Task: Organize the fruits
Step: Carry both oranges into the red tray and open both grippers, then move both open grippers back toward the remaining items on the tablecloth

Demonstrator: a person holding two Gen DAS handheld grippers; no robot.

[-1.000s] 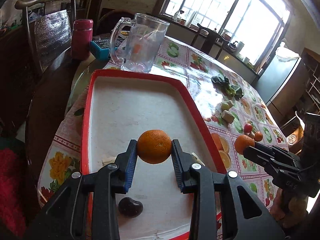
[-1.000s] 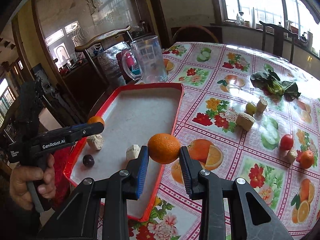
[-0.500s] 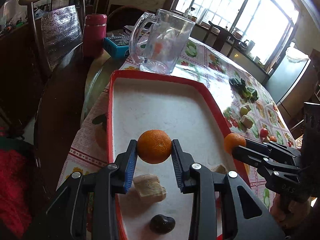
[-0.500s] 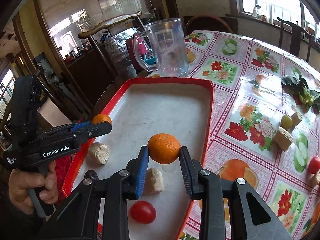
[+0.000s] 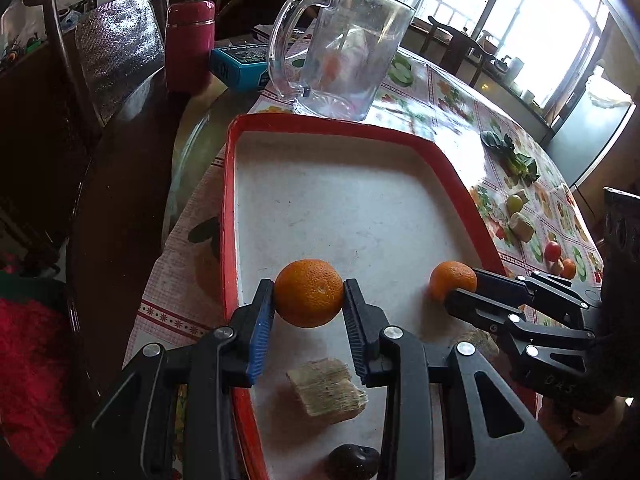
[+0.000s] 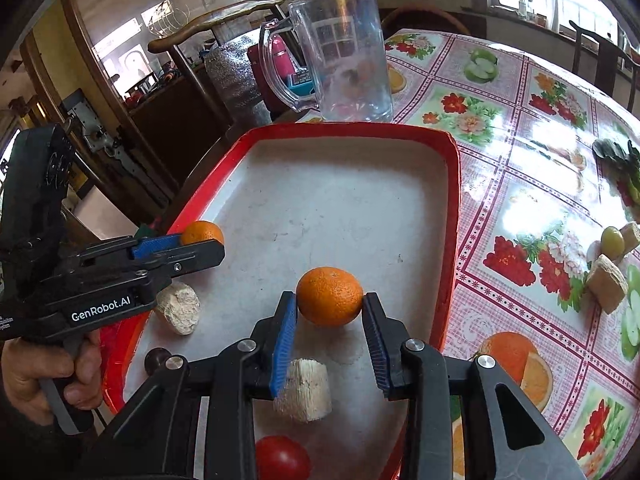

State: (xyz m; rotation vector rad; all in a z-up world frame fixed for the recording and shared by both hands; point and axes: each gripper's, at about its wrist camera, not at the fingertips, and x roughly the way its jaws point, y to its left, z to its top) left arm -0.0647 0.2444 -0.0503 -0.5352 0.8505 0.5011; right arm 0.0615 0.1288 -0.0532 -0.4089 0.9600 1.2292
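My left gripper [image 5: 309, 300] is shut on an orange [image 5: 309, 293] and holds it over the left side of the red-rimmed white tray [image 5: 340, 184]. My right gripper [image 6: 330, 304] is shut on a second orange [image 6: 330, 295] over the tray's [image 6: 454, 200] near right part. Each gripper shows in the other view, the right one [image 5: 448, 292] with its orange [image 5: 450, 282], the left one [image 6: 208, 240] with its orange [image 6: 201, 233]. The tray holds two beige chunks [image 6: 178, 312] [image 6: 303, 392], a dark plum [image 5: 354, 460] and a red tomato [image 6: 282, 458].
A clear glass mug [image 5: 344, 48] stands just beyond the tray's far rim, with a red flask [image 5: 189, 46] and a blue box [image 5: 240, 64] behind it. On the fruit-print tablecloth to the right lie leafy greens [image 5: 514, 160], a green fruit [image 6: 612, 240], beige chunks [image 6: 606, 284] and small red and orange fruits [image 5: 560, 256].
Both grippers have carried their oranges further in over the tray, the right one crossing the tray's right rim. Both stay shut on the oranges.
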